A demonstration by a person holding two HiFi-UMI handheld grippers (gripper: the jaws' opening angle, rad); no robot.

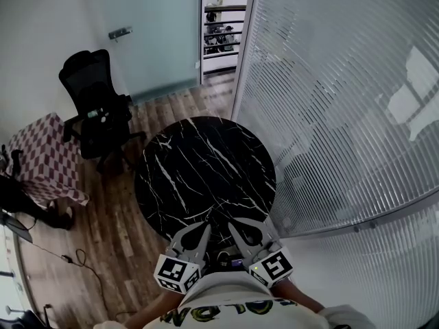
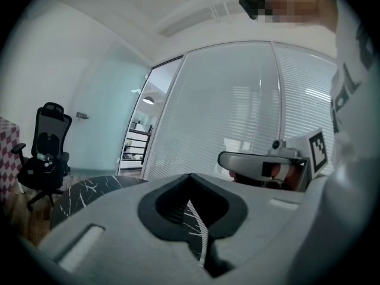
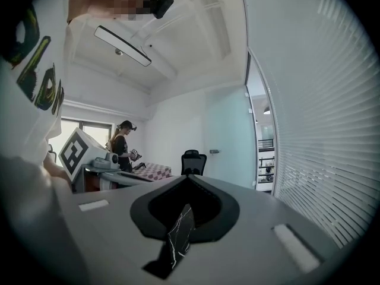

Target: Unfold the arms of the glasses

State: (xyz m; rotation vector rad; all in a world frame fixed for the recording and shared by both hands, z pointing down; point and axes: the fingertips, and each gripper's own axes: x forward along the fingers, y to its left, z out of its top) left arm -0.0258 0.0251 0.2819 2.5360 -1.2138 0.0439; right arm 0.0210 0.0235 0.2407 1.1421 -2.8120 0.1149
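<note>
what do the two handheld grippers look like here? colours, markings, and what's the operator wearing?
The left gripper and right gripper are both light grey, each with two broad tapered jaws framing a dark padded cut-out. Each carries a white cube with black square markers: left cube, right cube. No cables show. The person wears a white shirt with yellow-and-black lettering.

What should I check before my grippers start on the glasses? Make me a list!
1. Sight of the glasses: cannot tell; none shows clearly on the black marble table.
2. Left gripper empty: ok, jaws together, nothing between them.
3. Right gripper empty: ok, same.
4. Jaws open to take hold: not ok, both are shut.
5. Grippers near the table: ok, both hang at its near edge.
</note>
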